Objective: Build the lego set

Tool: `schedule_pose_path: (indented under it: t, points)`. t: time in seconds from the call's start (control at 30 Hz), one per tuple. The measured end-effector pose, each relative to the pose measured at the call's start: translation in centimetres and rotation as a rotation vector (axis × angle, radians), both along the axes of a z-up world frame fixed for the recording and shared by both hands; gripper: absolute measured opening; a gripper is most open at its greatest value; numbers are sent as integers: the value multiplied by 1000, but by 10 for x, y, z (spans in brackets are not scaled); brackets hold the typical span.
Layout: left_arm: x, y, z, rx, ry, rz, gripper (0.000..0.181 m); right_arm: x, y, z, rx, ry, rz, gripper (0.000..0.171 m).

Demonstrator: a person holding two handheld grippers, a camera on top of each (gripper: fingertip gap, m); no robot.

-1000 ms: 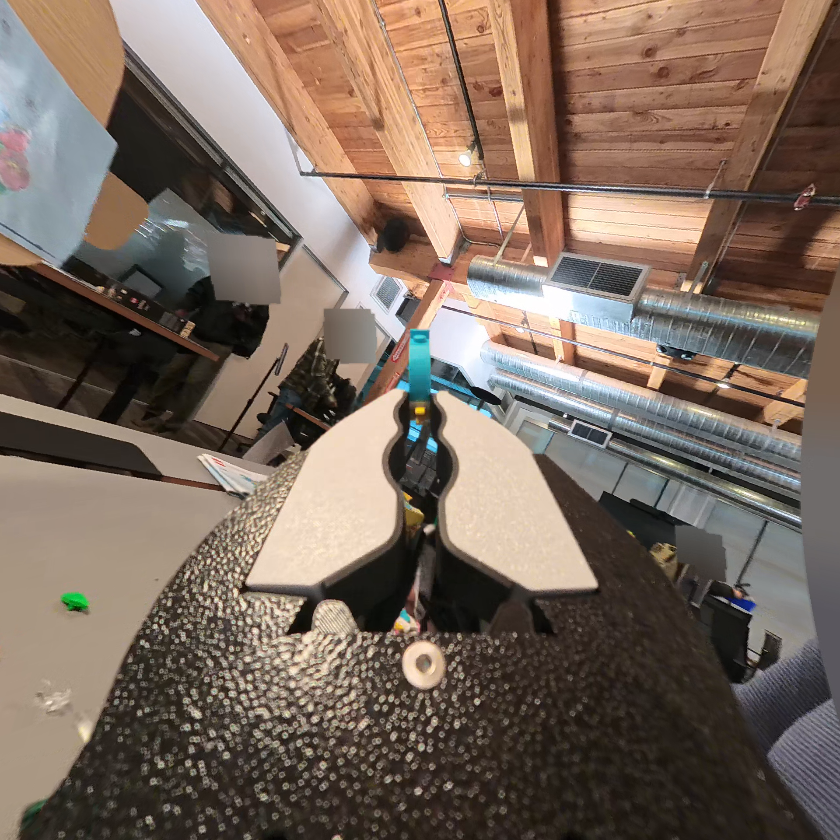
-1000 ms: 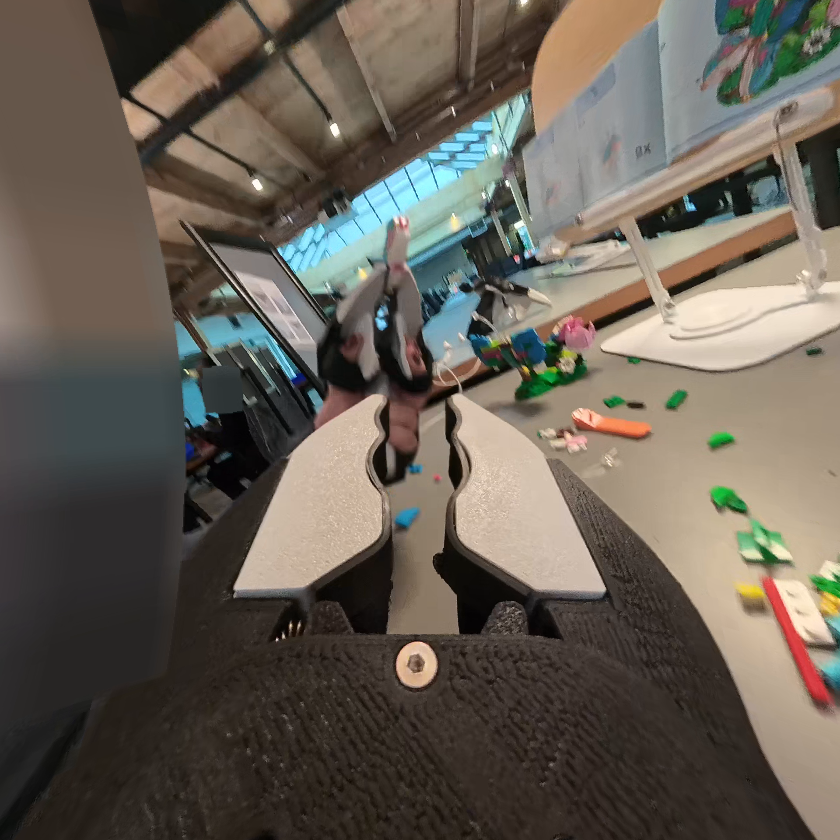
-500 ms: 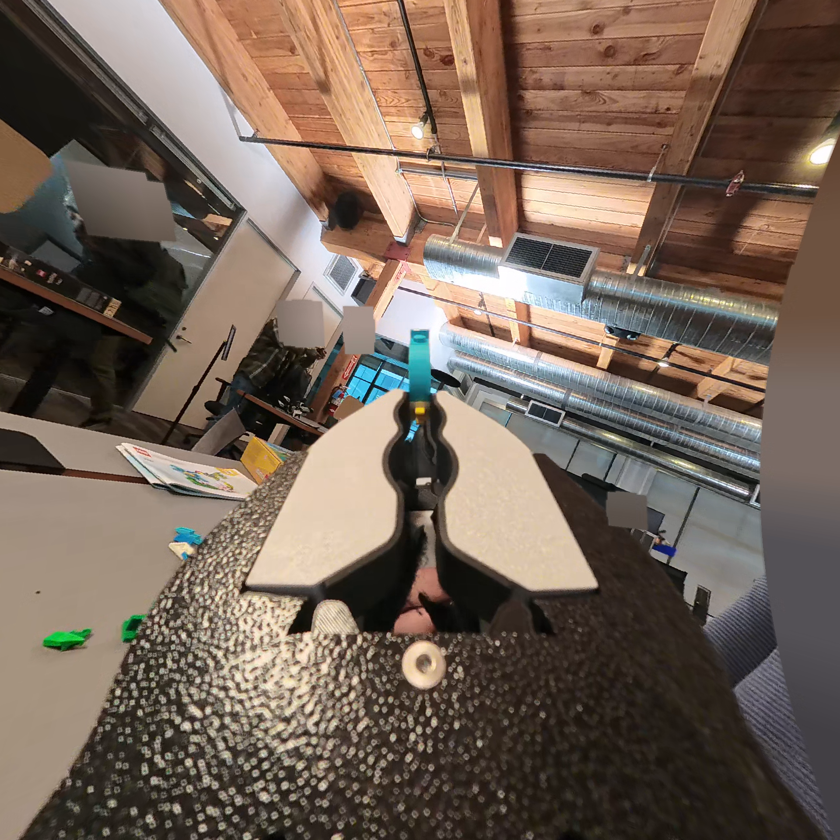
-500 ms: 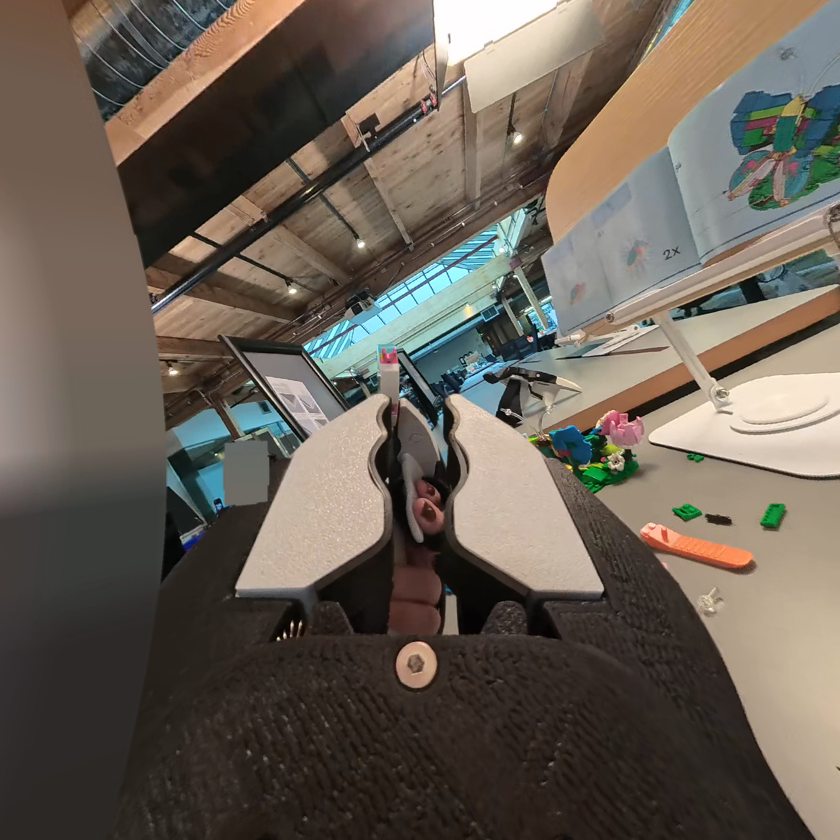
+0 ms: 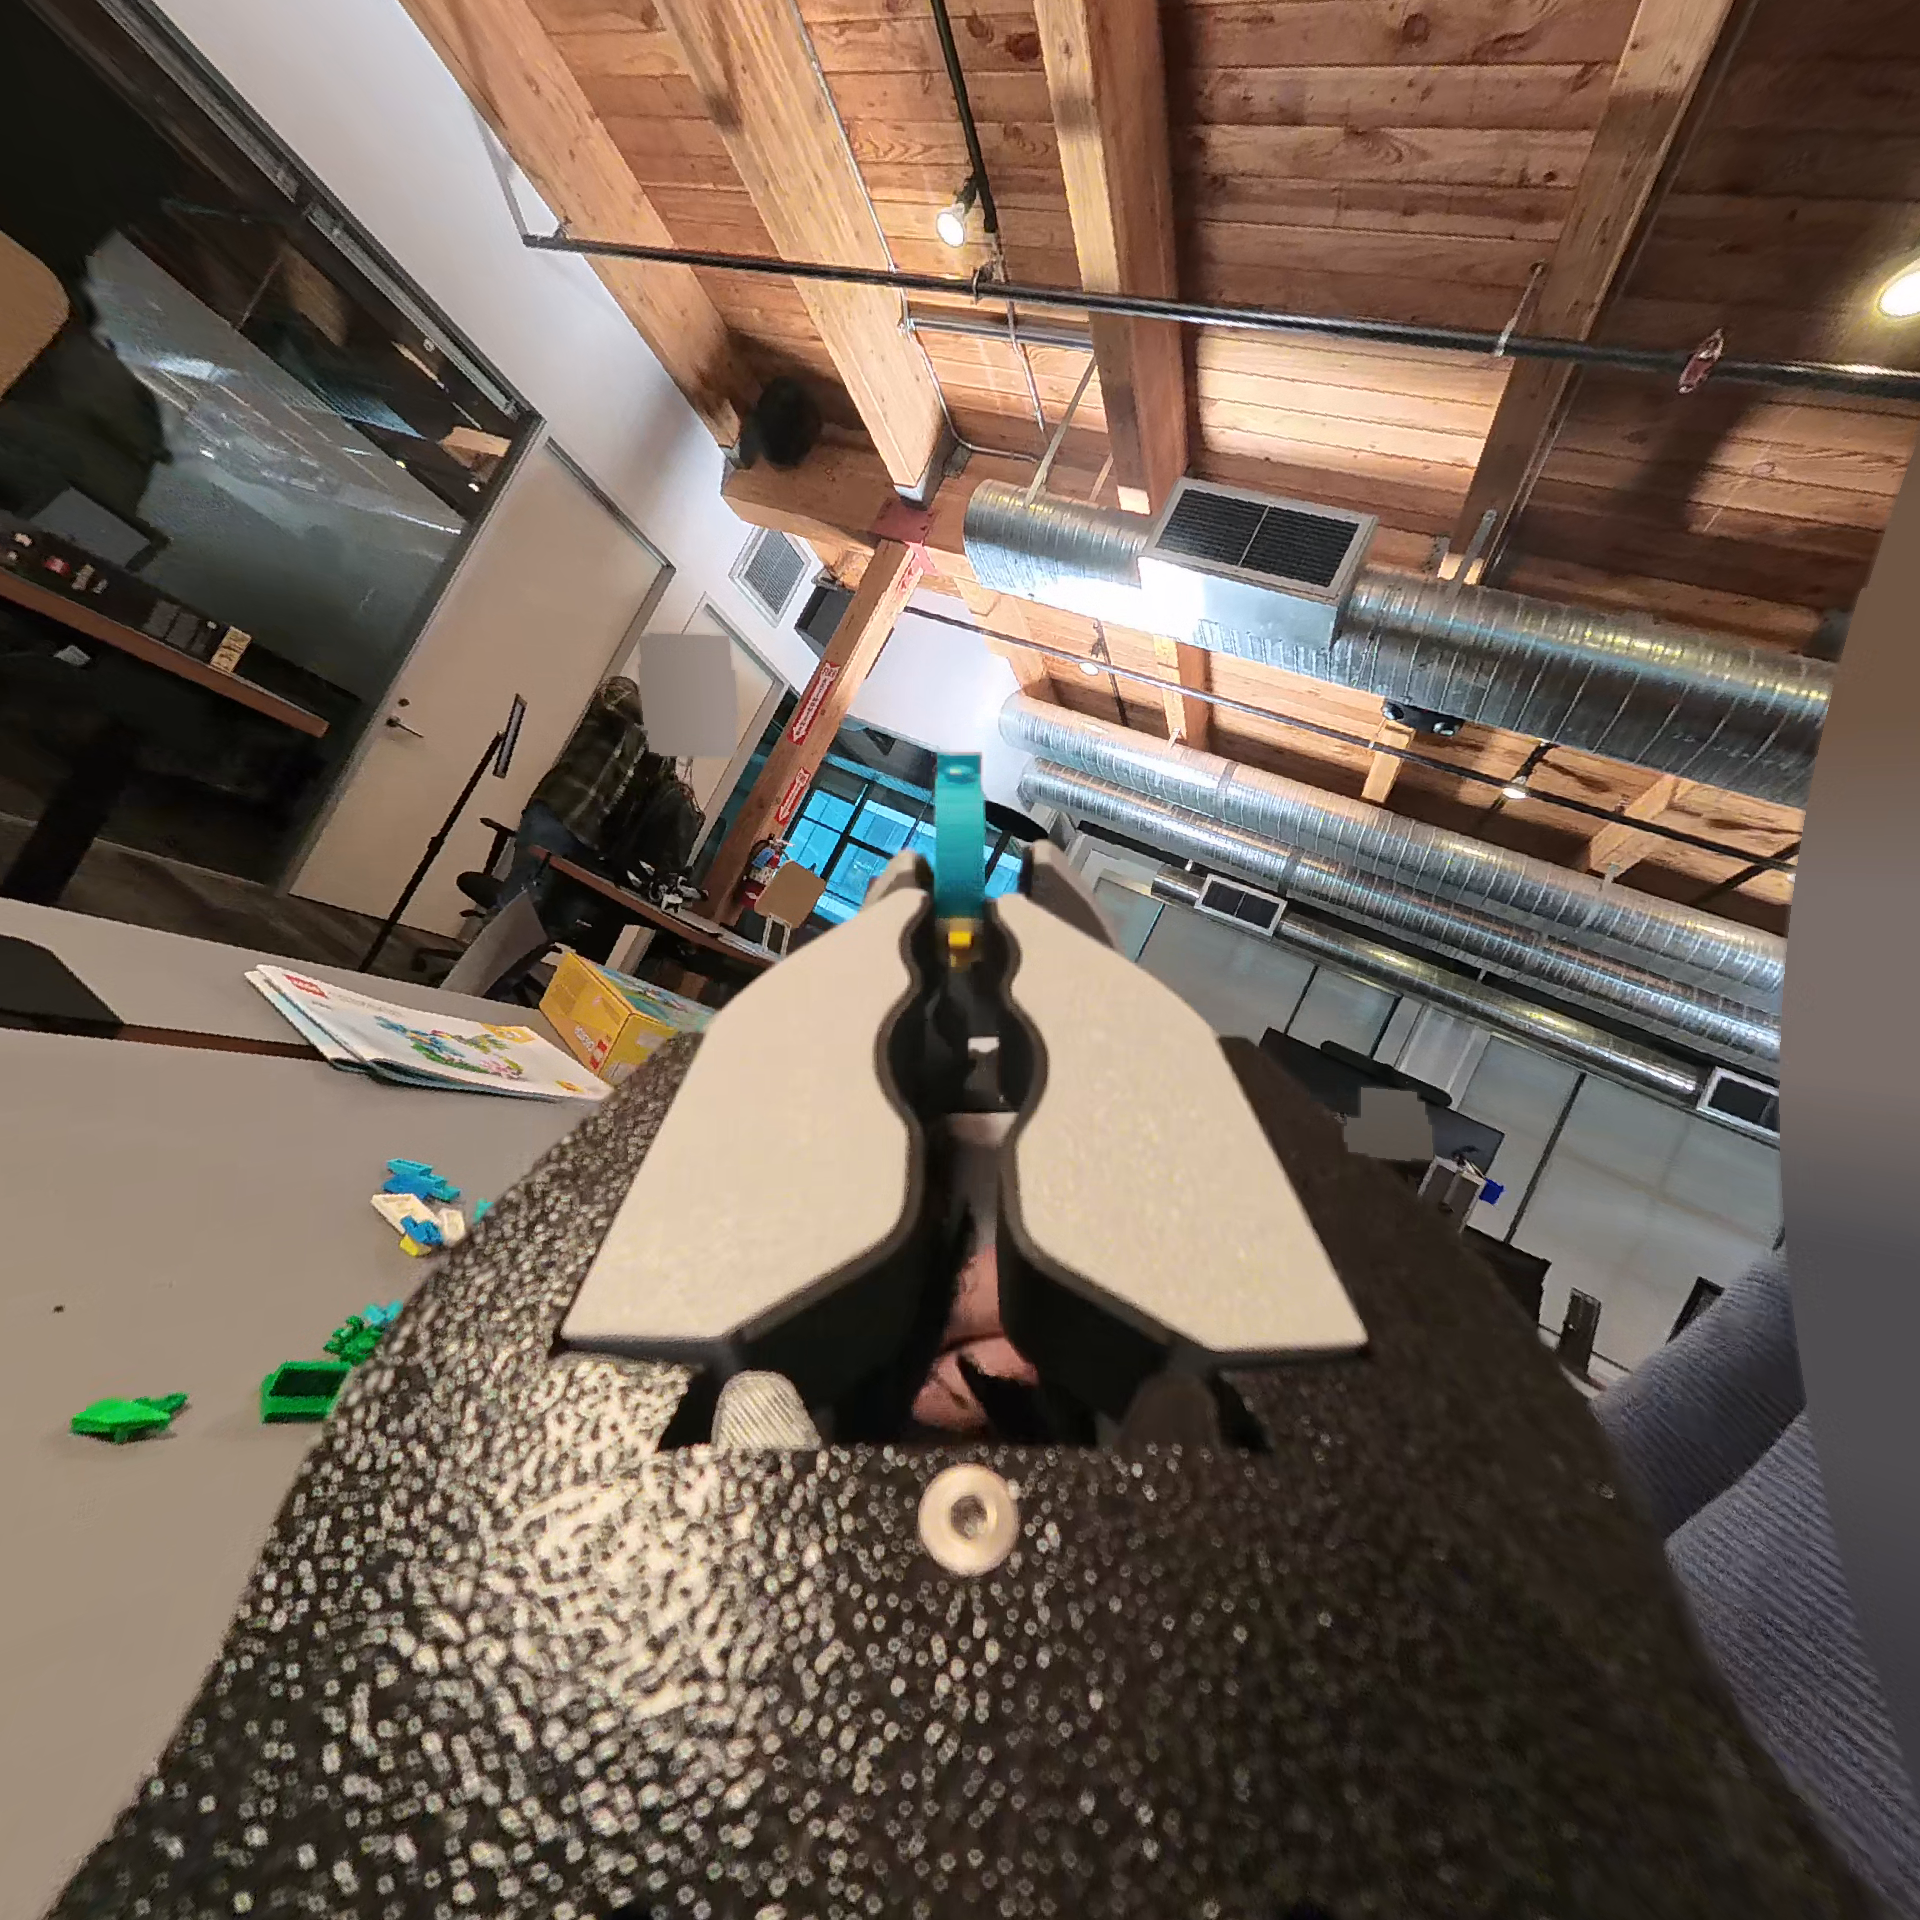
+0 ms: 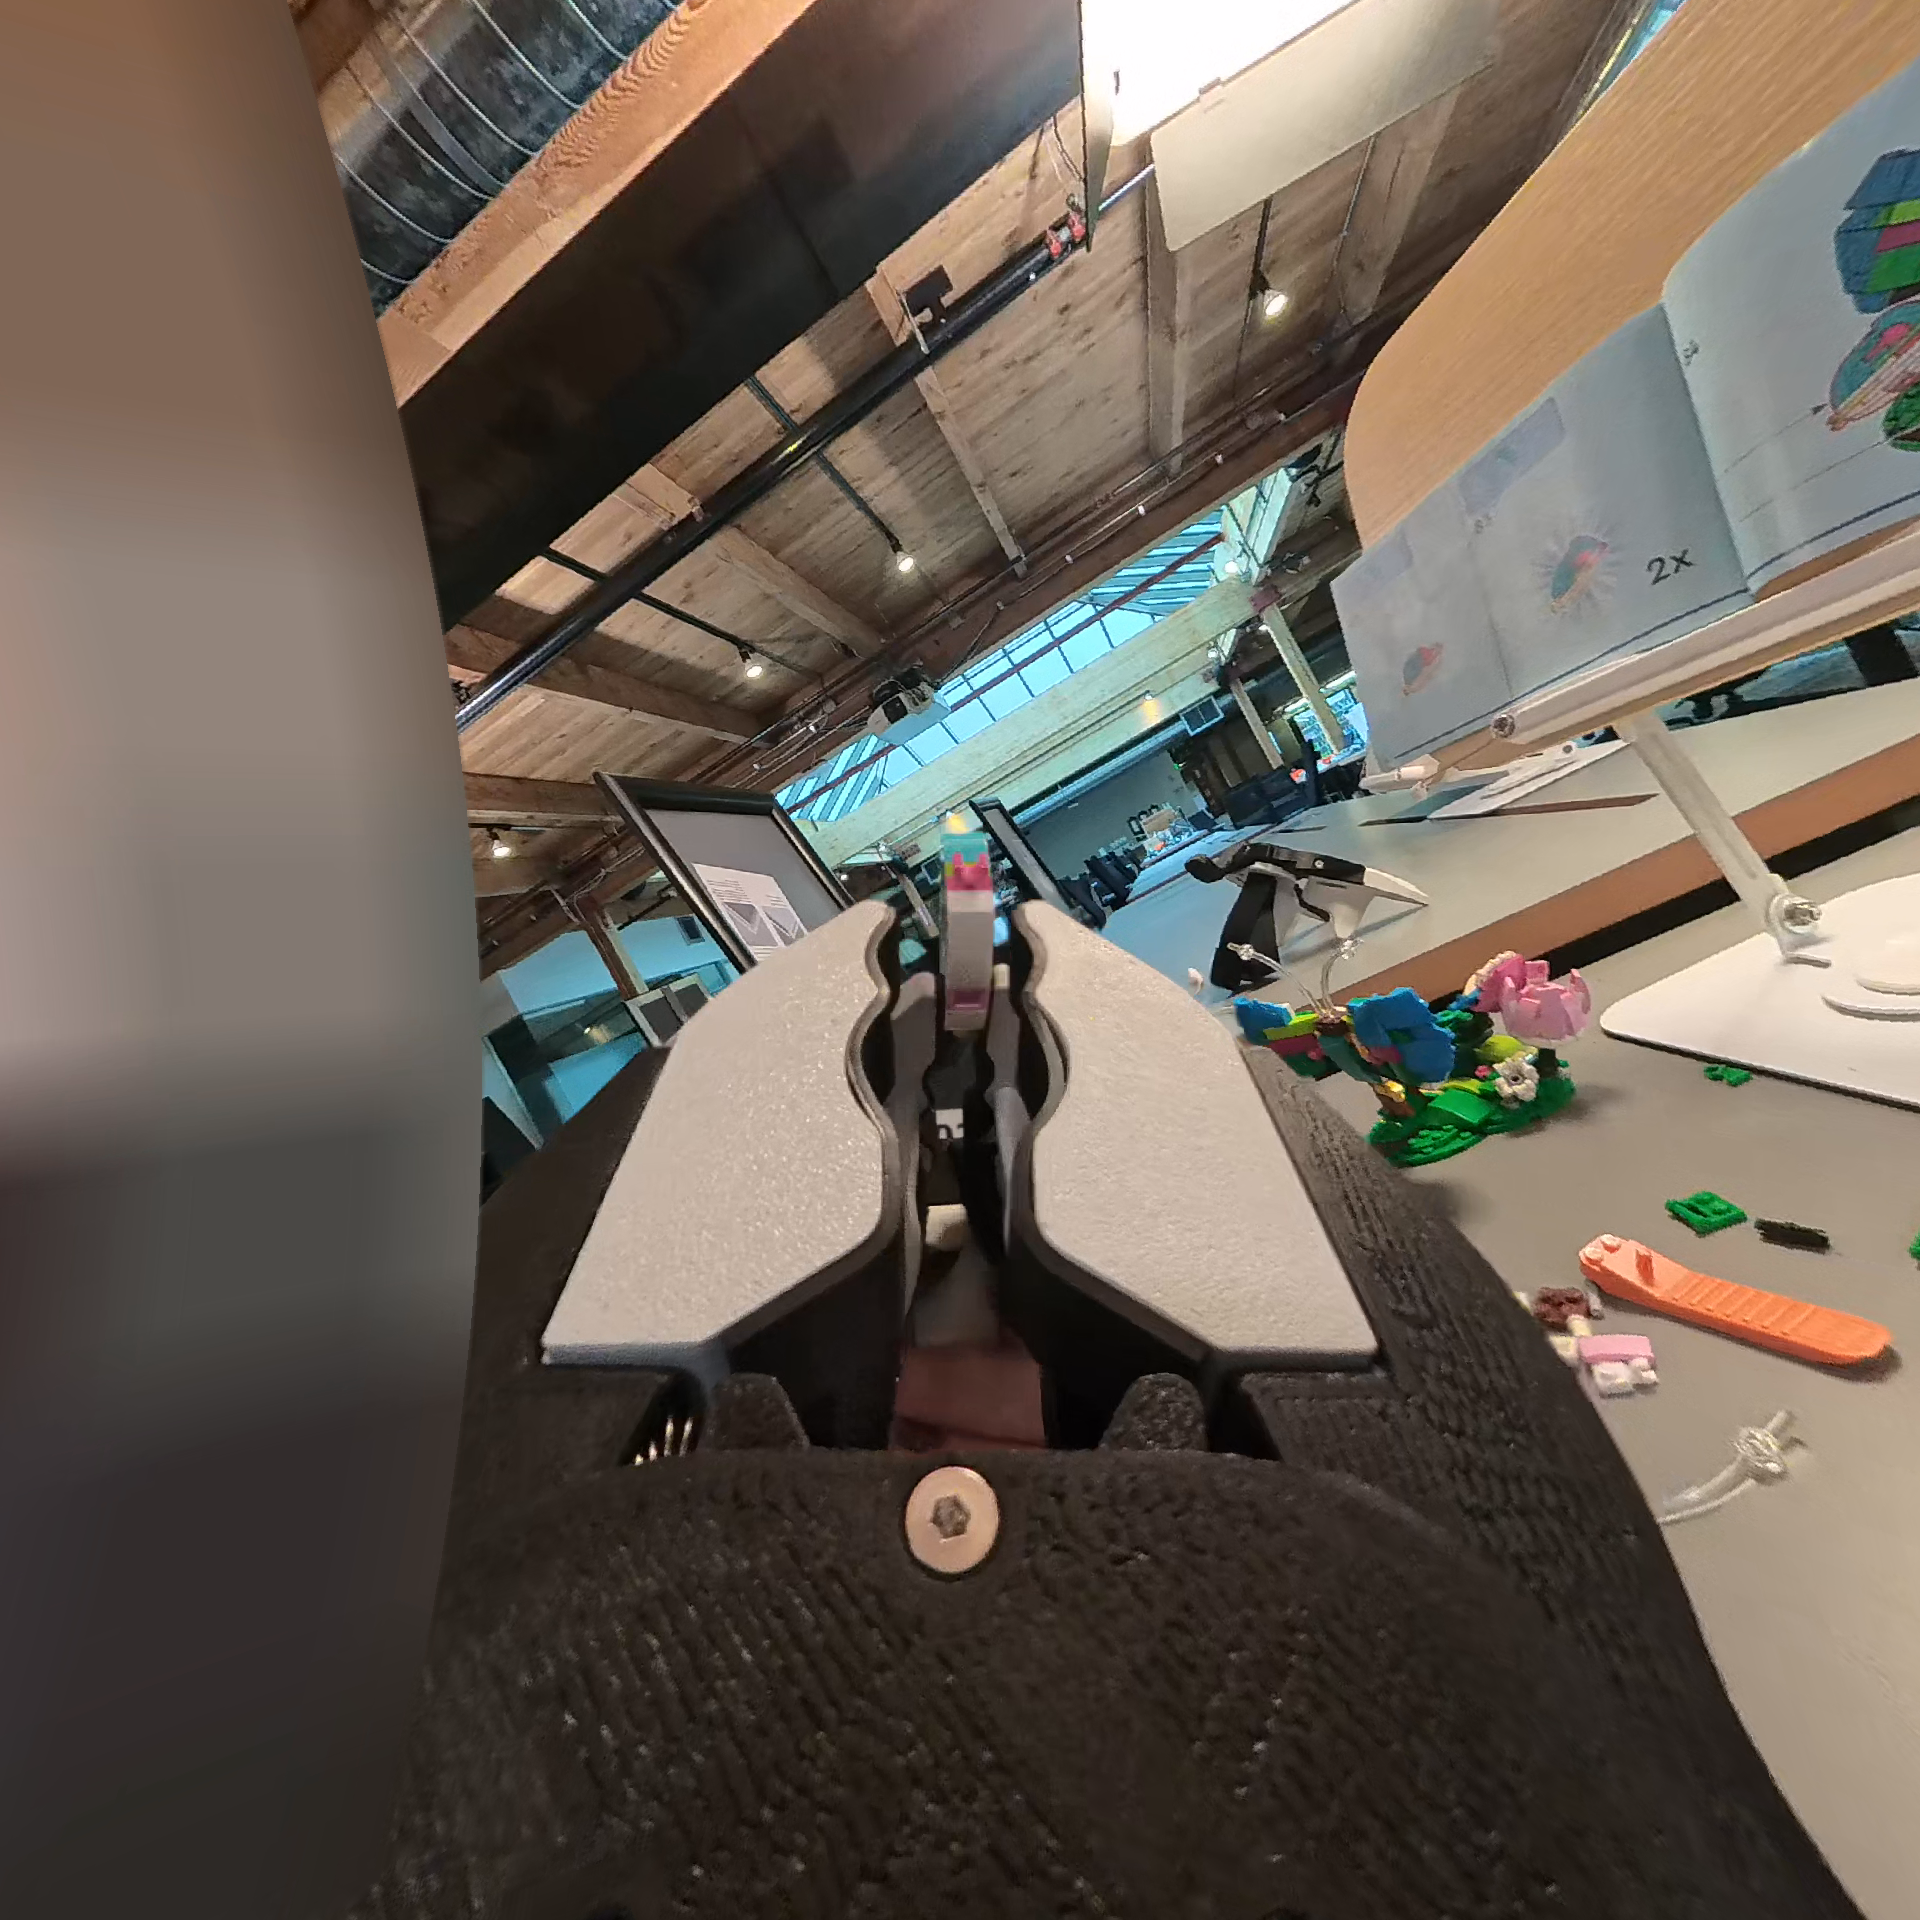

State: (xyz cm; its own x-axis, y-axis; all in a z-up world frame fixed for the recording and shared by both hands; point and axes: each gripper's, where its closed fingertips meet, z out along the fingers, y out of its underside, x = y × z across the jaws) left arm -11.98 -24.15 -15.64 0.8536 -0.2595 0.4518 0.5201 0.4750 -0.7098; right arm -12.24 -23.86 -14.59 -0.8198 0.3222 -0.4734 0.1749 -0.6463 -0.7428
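My left gripper (image 5: 961, 894) is tilted up toward the ceiling and shut on a thin teal lego piece (image 5: 958, 831) with a small yellow part at its base; the piece sticks out past the fingertips. My right gripper (image 6: 961, 930) is also tilted up and shut on a thin white, pink and teal lego piece (image 6: 964, 935). A part-built lego flower model (image 6: 1444, 1049) with blue and pink blooms on a green base stands on the grey table to the right in the right wrist view. Each gripper's other side is hidden.
Loose green bricks (image 5: 125, 1413) and blue and white pieces (image 5: 421, 1210) lie on the table (image 5: 156, 1195), with an instruction booklet (image 5: 416, 1044) and a yellow box (image 5: 603, 1018) behind. An orange brick separator (image 6: 1735, 1314), small pink pieces (image 6: 1610, 1361) and a book stand (image 6: 1766, 997) show in the right wrist view. The tips of both grippers are at nearly the same place.
Both grippers have tilted upward away from the table. The right gripper went from open to shut on the white and pink piece. The left kept its hold on the teal piece.
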Motion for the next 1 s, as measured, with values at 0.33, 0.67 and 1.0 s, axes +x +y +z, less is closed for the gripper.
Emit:
schedule_pose_path:
  t: [0.33, 0.67, 1.0]
  points:
    - [-1, -9, -21, -158, 119, 148, 27, -2, -2, -15, 111, -32, -10, 6]
    - [14, -19, -38, -243, 123, -5, 24, 8, -18, -41, 244, -70, 113, 6]
    - [17, -15, -46, -237, 45, -96, 8, 12, -16, -46, 246, -96, 124, 7]
